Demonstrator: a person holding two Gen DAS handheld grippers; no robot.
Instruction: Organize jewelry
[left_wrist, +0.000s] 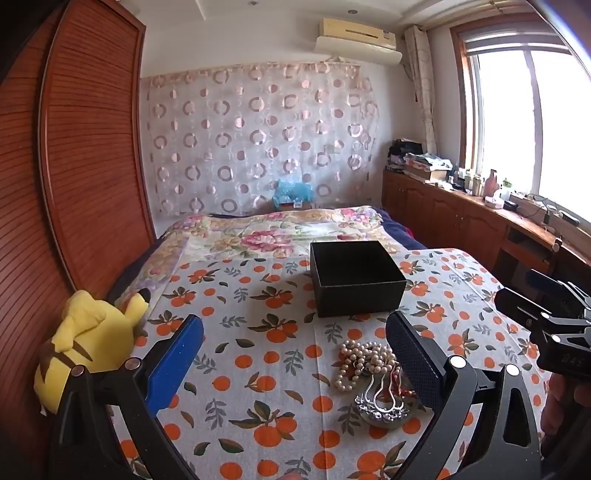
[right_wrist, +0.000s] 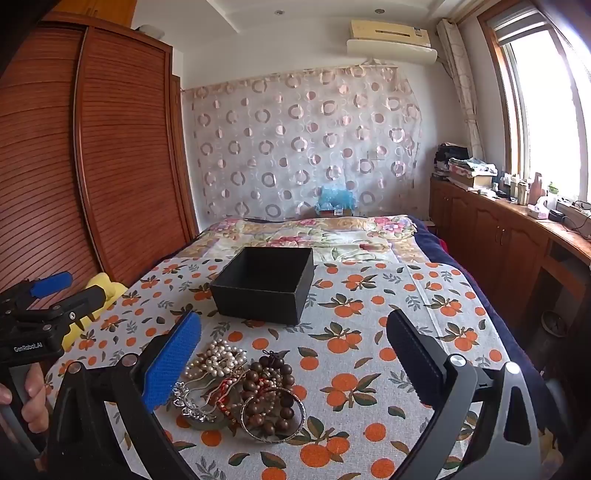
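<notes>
Left wrist view: your left claw (left_wrist: 295, 354) wide apart, holding nothing. Black box (left_wrist: 356, 278) at frame centre, inside dark, seems empty. Jewelry pile (left_wrist: 373, 380) at lower right, on orange-print cloth (left_wrist: 258, 332) over bed; only pearls and silver comb visible.

Right wrist view: your right claw (right_wrist: 293, 354) also wide, empty. Here pile at lower centre shows more: brown beads (right_wrist: 273, 384), bangle (right_wrist: 273, 415). Nothing sorted yet; all pieces left.

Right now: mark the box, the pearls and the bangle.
box (right_wrist: 258, 301): right wrist view, on its near outer wall.
pearls (right_wrist: 218, 356): right wrist view, middle of the bead cluster.
bangle (right_wrist: 301, 417): right wrist view, on its right rim.
</notes>
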